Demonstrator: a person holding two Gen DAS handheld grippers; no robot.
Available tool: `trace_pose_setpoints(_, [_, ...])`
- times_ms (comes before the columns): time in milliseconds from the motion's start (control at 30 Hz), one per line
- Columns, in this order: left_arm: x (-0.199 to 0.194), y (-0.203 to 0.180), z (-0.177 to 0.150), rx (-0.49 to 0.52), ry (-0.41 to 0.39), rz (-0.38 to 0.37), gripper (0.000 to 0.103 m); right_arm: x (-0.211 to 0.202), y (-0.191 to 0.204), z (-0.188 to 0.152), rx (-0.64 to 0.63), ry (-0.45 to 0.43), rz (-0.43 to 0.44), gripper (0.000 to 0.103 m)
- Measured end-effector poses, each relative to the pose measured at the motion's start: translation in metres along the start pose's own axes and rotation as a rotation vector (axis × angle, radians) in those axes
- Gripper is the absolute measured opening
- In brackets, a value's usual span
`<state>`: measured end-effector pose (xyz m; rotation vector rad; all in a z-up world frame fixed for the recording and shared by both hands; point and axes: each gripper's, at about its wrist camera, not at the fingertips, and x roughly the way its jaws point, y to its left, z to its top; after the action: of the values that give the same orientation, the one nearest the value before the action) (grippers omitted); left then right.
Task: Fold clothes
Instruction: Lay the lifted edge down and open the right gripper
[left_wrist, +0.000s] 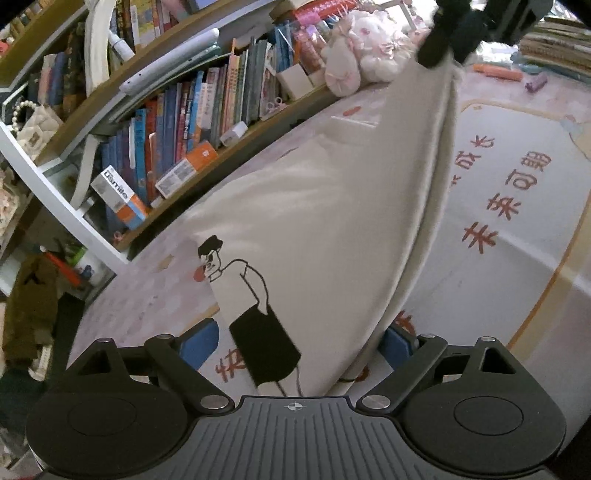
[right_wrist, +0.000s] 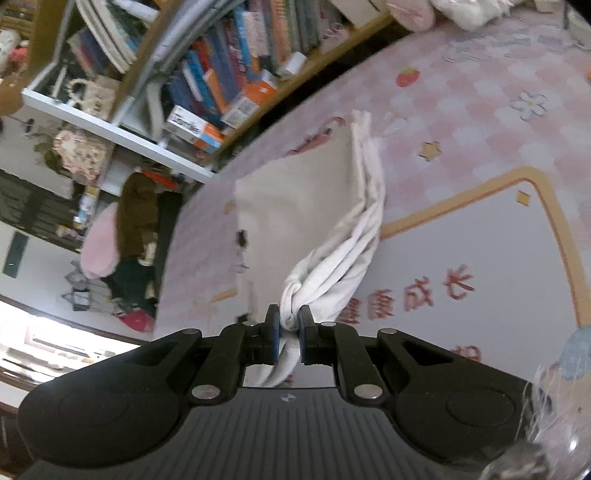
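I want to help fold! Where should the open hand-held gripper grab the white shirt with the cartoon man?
Probably the shirt's near edge by the printed figure, coming straight forward. The left hand-held gripper already straddles it with its jaws wide open, and the right hand-held gripper pinches the far bunched end.

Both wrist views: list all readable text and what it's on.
"usmile": white and orange box on the lower bookshelf.
"未来可期": red characters on the floor mat; further red characters at the bottom edge are cut off by the white T-shirt.
"成长": red characters on the mat in the right wrist view; the characters before them are blurred.
Book spines: too small to read.
T-shirt print: a drawn figure, no text.
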<state>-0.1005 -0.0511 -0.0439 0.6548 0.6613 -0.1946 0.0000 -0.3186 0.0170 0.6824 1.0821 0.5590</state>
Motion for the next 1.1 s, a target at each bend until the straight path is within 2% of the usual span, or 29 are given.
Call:
trace_pose_setpoints(133, [0.000,0.003,0.000,0.021,-0.001,-0.022,0.093,0.003,-0.014,-0.005,0.004,0.018,-0.054,0.009])
trace_pose_setpoints(200, [0.000,0.003,0.001,0.028,0.000,-0.041,0.091,0.005,-0.019,-0.010,-0.016,0.019,-0.109,0.009])
trace_pose_setpoints(300, [0.000,0.004,0.002,0.039,0.002,-0.068,0.083,0.011,-0.025,-0.018,-0.045,0.031,-0.166,0.010])
trace_pose_setpoints(367, [0.001,0.004,0.003,0.046,0.003,-0.086,0.076,0.014,-0.029,-0.020,-0.048,0.037,-0.192,0.014])
trace_pose_setpoints(533, [-0.001,0.005,0.004,0.062,-0.006,-0.097,0.076,0.010,-0.029,-0.022,-0.124,0.010,-0.311,0.030])
trace_pose_setpoints(567, [-0.001,0.005,0.004,0.061,-0.007,-0.099,0.076,0.009,-0.024,-0.023,-0.187,0.004,-0.331,0.030])
trace_pose_setpoints(633, [-0.002,0.006,0.004,0.058,-0.008,-0.102,0.076,0.006,-0.013,-0.026,-0.318,-0.006,-0.370,0.038])
trace_pose_setpoints(700, [-0.003,0.010,0.006,0.055,-0.016,-0.109,0.076,0.009,0.010,-0.034,-0.564,0.003,-0.393,0.045])
trace_pose_setpoints(733, [-0.003,0.011,0.007,0.054,-0.019,-0.113,0.076,0.011,0.021,-0.040,-0.677,0.007,-0.396,0.045])
trace_pose_setpoints(800, [-0.004,0.014,0.008,0.054,-0.026,-0.120,0.076,0.019,0.041,-0.056,-0.908,0.040,-0.373,0.045])
trace_pose_setpoints(867, [-0.004,0.017,0.010,0.052,-0.030,-0.126,0.076,0.029,0.055,-0.071,-1.078,0.087,-0.325,0.047])
trace_pose_setpoints(967, [-0.005,0.022,0.012,0.033,-0.032,-0.139,0.076,0.047,0.065,-0.088,-1.215,0.176,-0.257,0.054])
trace_pose_setpoints(1100, [-0.005,0.029,0.016,-0.008,-0.035,-0.151,0.076,0.071,0.066,-0.098,-1.270,0.256,-0.229,0.058])
